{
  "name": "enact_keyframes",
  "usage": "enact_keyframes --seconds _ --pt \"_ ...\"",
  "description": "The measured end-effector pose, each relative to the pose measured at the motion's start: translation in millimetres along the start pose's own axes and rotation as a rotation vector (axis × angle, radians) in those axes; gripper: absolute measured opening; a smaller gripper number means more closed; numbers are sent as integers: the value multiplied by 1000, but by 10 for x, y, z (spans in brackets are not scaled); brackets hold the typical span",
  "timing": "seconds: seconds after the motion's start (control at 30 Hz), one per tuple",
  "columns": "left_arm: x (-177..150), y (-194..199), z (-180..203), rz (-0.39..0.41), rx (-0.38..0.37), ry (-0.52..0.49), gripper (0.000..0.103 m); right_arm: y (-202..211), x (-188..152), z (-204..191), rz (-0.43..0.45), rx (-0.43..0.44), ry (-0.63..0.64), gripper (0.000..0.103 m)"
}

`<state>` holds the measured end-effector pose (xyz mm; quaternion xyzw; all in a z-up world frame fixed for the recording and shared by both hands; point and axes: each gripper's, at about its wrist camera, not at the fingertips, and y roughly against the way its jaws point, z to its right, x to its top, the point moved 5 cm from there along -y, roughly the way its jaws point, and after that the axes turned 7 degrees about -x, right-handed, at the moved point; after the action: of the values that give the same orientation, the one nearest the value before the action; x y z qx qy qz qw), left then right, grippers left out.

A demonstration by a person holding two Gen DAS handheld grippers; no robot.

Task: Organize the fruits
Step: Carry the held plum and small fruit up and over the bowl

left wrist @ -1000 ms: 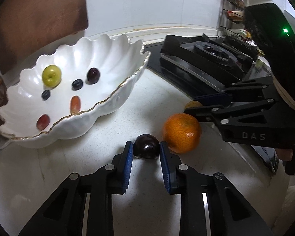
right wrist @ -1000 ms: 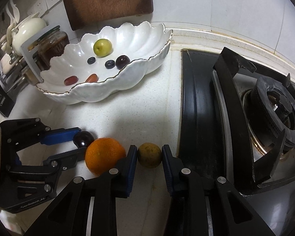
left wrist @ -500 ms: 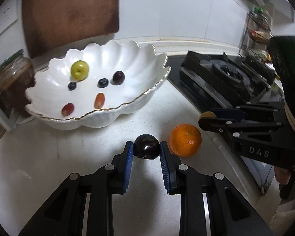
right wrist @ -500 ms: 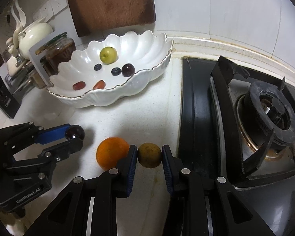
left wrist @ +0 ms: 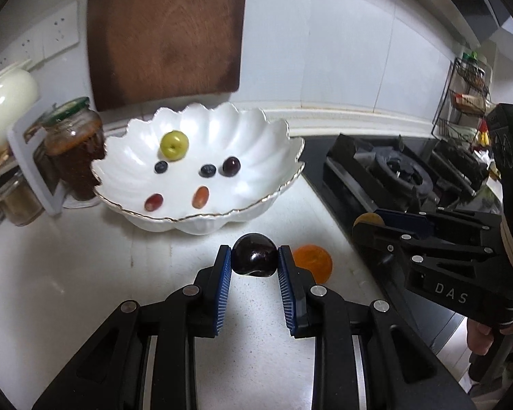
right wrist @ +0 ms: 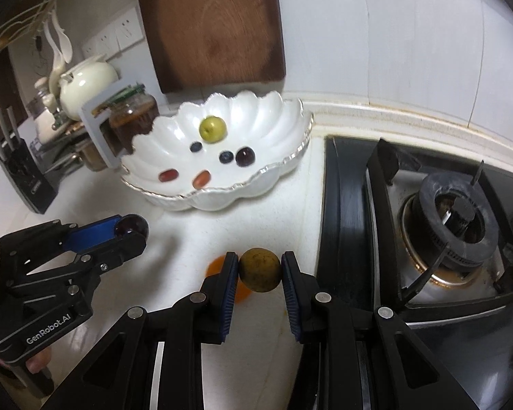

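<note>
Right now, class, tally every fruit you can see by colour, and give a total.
Green: 1
Blue: 2
Dark purple: 2
Red: 2
Orange: 1
Yellow-brown: 1
Total: 9

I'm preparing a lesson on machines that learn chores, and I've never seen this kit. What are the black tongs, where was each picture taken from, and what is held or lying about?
They are hand-held grippers, one per hand, each carrying a camera looking along its fingers. In the left camera's picture the left gripper pinches a dark plum. In the right camera's picture the right gripper pinches a brownish-yellow fruit. Both are lifted off the white counter. A mandarin lies on it, beside a gas hob. The scalloped white bowl holds a green fruit, grapes and blueberries.
</note>
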<state>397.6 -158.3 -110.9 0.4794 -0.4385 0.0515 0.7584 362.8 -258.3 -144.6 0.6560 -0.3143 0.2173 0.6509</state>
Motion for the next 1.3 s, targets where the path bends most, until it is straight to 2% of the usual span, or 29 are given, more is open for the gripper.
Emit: enact_keyframes --seconds 0.33,0.7,1.0,1.3 --pt "160 297 17 75 43 25 27 308 190 -72 94 12 23 27" --pt "404 557 -54 166 124 22 27 505 500 -153 199 18 52 27" --pt "691 662 -184 226 158 35 27 514 816 -227 251 42 50 27" --pt "952 616 -324 242 169 54 27 365 1111 -264 257 42 47 27"
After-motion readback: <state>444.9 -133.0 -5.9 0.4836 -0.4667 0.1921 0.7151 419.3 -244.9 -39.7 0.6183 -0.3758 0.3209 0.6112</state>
